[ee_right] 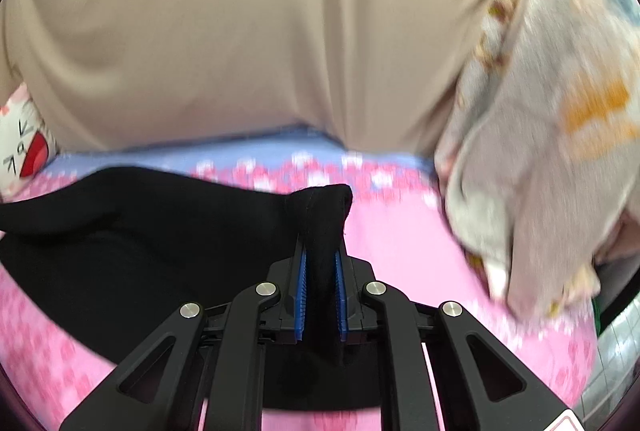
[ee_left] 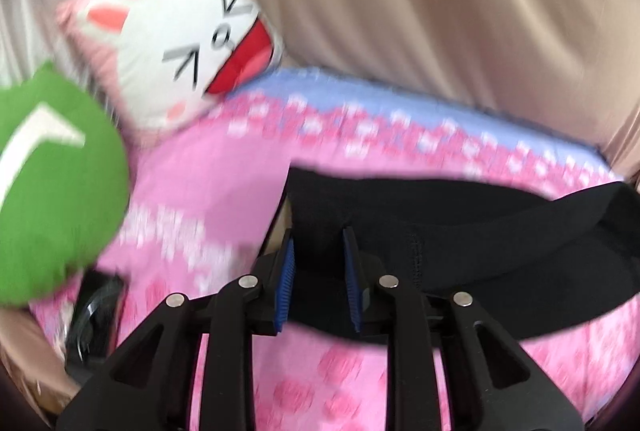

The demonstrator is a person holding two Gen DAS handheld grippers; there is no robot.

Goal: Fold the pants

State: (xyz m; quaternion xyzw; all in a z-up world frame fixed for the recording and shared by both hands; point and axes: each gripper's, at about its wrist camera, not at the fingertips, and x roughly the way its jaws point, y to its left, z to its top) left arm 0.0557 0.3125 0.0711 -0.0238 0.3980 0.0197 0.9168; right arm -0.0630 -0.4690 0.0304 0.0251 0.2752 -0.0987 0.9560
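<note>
Both the left gripper (ee_left: 319,263) and right gripper (ee_right: 321,271) were clamped on the black stretch-fabric pants (ee_right: 160,227), lifted above the pink flowered bedsheet (ee_right: 400,239). The fold appeared in mid-carry. The next move probably called for laying the held edge evenly onto the rest.

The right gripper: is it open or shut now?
Shut on the black pants: the right gripper pinches a bunched fold of the fabric tightly between its blue pads.
</note>
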